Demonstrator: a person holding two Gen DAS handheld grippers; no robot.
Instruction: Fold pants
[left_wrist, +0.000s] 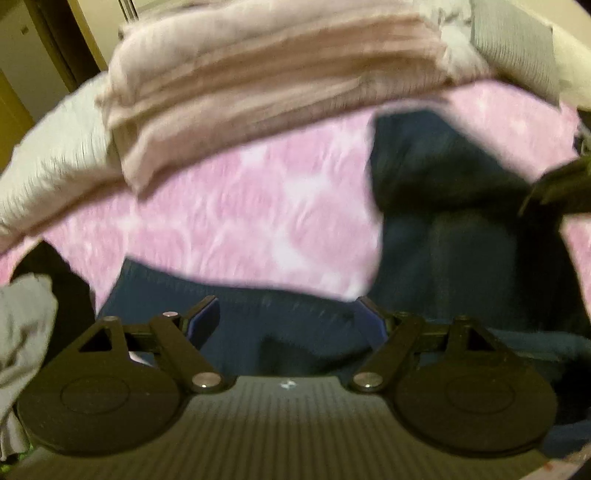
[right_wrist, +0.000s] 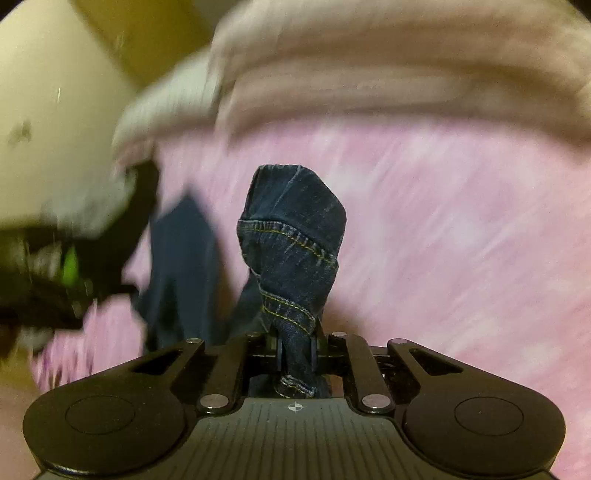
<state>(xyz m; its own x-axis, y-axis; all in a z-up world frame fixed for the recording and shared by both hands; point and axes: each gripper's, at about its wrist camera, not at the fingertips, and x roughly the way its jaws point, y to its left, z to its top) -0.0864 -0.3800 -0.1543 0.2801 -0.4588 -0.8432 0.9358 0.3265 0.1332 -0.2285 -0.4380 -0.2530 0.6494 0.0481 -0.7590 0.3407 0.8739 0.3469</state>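
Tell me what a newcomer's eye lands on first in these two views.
First, the bunched dark jeans standing up from the shut right hand-held gripper, centre of its view. Then the pink patterned bedcover beneath, and the left hand-held gripper open over denim.

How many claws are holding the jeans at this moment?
1. The right claw is shut on a bunched hem of the jeans. The left claw is open above them, holding nothing.

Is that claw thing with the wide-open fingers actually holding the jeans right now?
No, the left gripper stands open over the jeans with its blue pads apart and no denim pinched between them.
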